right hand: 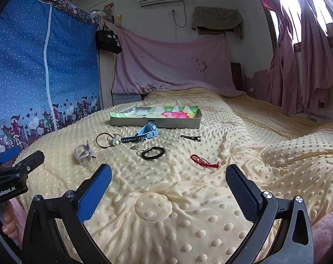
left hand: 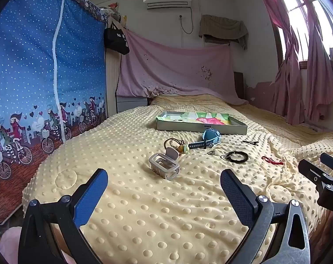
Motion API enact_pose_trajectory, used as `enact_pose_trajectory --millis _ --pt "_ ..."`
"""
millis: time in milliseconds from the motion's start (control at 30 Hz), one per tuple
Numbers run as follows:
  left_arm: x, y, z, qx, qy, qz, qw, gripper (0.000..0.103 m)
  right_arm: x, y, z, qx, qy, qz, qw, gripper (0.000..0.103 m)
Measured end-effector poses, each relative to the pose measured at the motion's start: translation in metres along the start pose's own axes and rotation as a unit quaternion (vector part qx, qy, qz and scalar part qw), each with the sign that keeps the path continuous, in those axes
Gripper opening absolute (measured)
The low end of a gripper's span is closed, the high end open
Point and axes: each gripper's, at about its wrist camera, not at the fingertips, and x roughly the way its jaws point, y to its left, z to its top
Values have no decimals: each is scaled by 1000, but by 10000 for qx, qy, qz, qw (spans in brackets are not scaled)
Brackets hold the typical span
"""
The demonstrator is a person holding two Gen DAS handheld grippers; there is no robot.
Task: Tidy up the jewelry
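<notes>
Jewelry sits scattered across the yellow dotted blanket (right hand: 188,198) on the bed, and nothing is in the tray (right hand: 155,124) yet. Both tools hang back at the near edge: the left tool (left hand: 164,189) spread wide and empty, the right tool (right hand: 168,187) just as wide, nothing between its fingers either.

Closest to the left tool lies the grey hair claw (left hand: 165,167), tipped on its side. Beyond it, the brown hair ties (left hand: 174,144) touch a small bead charm, with the blue watch (left hand: 207,139) right beside them and just in front of the tray. Toward the right tool: a black hair tie (right hand: 153,153), a red braided bracelet (right hand: 203,161), a slim black clip (right hand: 191,138), and a tiny metal piece (right hand: 134,147) too small to identify.

Trouble looks likely in three spots. The blanket is soft and rumpled, so fingers pressing down on the thin clip or bracelet could pinch fabric along with them, or bury them in a fold. The ties, charm and watch strap crowd together, so one grab might drag a neighbour. And the claw, being hollow and tilted, could twist out of a squeeze on its curved sides.
</notes>
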Motion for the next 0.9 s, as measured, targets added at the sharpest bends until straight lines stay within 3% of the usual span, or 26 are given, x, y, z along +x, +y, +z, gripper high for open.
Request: enact_pose_trajectory --millis 900 --pt "0 0 0 10 -2 -10 10000 103 -1 0 1 -1 1 2 10000 102"
